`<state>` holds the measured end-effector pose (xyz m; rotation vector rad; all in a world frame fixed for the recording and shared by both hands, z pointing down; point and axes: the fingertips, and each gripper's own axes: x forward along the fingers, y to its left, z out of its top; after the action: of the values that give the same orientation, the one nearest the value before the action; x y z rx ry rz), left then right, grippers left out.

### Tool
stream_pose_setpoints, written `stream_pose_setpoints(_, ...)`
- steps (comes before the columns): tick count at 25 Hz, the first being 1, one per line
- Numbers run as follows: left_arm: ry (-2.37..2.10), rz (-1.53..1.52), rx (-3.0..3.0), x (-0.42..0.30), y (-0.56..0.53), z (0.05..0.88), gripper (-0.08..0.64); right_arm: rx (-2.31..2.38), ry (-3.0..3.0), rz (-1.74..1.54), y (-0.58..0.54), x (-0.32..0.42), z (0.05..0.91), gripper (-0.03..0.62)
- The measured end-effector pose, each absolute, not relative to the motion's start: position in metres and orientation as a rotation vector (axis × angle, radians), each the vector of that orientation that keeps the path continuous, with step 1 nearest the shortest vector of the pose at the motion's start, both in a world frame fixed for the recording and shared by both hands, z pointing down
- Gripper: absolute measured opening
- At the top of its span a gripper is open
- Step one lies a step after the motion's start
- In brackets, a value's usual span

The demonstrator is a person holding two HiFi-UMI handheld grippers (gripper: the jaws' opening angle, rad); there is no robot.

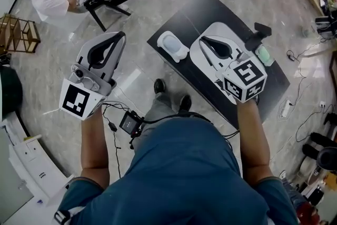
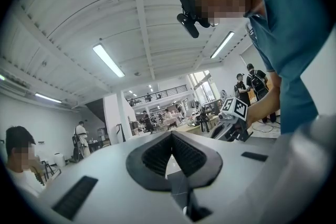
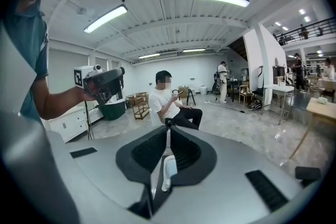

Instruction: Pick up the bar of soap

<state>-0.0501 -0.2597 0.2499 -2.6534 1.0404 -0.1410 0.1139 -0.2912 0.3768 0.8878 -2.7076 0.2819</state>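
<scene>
- Left gripper: held off the left edge of the table, over the floor and roughly level. Its jaws are together with nothing between them. It is judged to be parked out of the way, since one gripper is enough for a single small thing.
- Bar of soap: taken to be the white rounded piece near the table's left corner, lying flat with no gripper touching it. Whether it sits in a dish cannot be told. Because it lies close to the table's edge, it is open to approach from the person's side.
- Right gripper: above the table's middle and tilted slightly down, with its tips aimed at the soap but apart from it. The jaws are closed and empty. Its own view shows the white piece low in the gap beneath the jaws, so the line-up looks good. This is judged to be the approach, and the jaws must part before they can take the soap.
- Green block: near the table's right edge, behind the right gripper's marker cube and next to a black object. It could also be soap, but the gripper's aim favours the white piece.
</scene>
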Motion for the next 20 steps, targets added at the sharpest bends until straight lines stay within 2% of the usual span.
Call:
stream_pose_setpoints(4, 1.033, -0.128, -2.69, -0.062, -0.28, 0.26, 0.002, 0.877, -2.673, 0.348, -0.313, 0.1, 0.406, 0.025)
stream_pose_setpoints(7, 1.028, -0.116, -2.722, -0.071, -0.29, 0.265, 0.002, 0.857, -2.638, 0.392, -0.321, 0.086, 0.427, 0.086)
stream_pose_setpoints(20, 1.036, -0.223, -2.824, -0.089, -0.316, 0.305, 0.002, 0.699, -2.458, 0.431, -0.343, 0.044, 0.53, 0.223)
